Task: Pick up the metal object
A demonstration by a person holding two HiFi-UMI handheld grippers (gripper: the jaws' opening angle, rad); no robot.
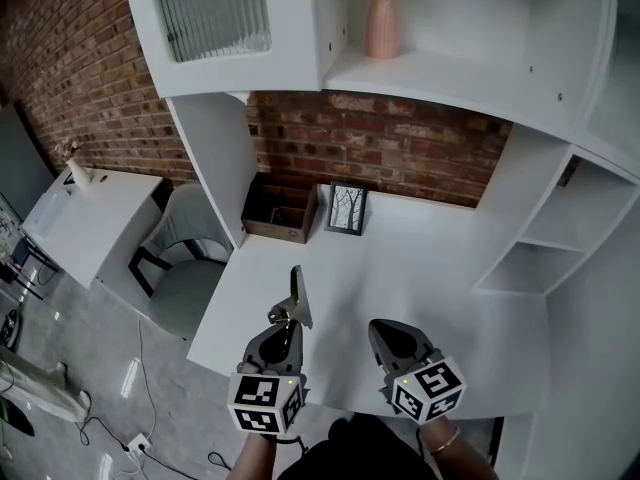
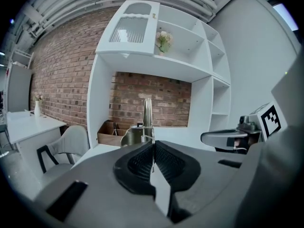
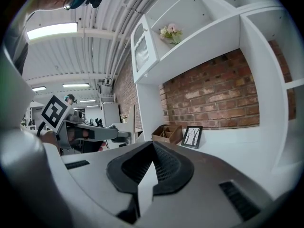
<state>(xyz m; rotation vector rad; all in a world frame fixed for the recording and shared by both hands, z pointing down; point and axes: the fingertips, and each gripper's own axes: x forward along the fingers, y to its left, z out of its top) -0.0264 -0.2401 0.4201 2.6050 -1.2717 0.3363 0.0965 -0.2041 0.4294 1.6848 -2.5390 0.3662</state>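
Note:
The metal object [image 1: 296, 301] is a thin hinged plate with a small spring. It stands upright above the white desk [image 1: 450, 308], pinched at its lower end by my left gripper [image 1: 285, 326], which is shut on it. In the left gripper view the metal object [image 2: 144, 127] rises just beyond the closed pads. To the right of the left gripper, my right gripper [image 1: 388, 334] hovers over the desk's front part, shut with nothing in it. The right gripper view shows its jaws [image 3: 152, 145] pressed together, and the left gripper [image 3: 90, 133] off to the left.
A brown wooden organizer box [image 1: 279, 211] and a small framed picture [image 1: 347, 209] stand at the back of the desk against the brick wall. A pink vase [image 1: 382, 23] sits on the shelf above. A grey chair [image 1: 185, 263] is left of the desk.

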